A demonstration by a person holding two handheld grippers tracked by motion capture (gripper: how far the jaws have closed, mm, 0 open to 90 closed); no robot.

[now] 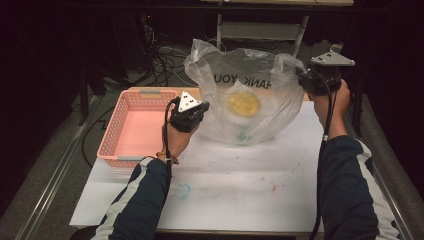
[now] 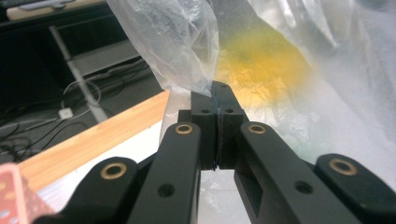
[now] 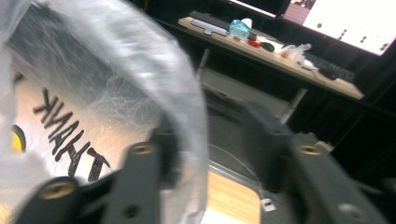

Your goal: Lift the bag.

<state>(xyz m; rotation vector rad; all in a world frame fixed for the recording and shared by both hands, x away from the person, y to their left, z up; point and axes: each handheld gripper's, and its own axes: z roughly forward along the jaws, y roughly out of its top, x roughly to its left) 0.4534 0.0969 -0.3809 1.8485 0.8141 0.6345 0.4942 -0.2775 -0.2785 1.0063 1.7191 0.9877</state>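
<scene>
I have the clear plastic "THANK YOU" bag standing on the white table top with its mouth held up between my two claws, and a round yellow thing already sits inside it on the bottom; loading looks done to me, while freeing or tying the handles is what I judge remains. My left gripper is clamped tight on the bag's near handle, the film bunched above its closed tips; in the high view it sits low at the bag's left edge, just beside the pink basket, which looks empty. My right gripper stands half parted; the other handle drapes over one finger, though the blur keeps me from saying whether the pads still press it; I think not.
</scene>
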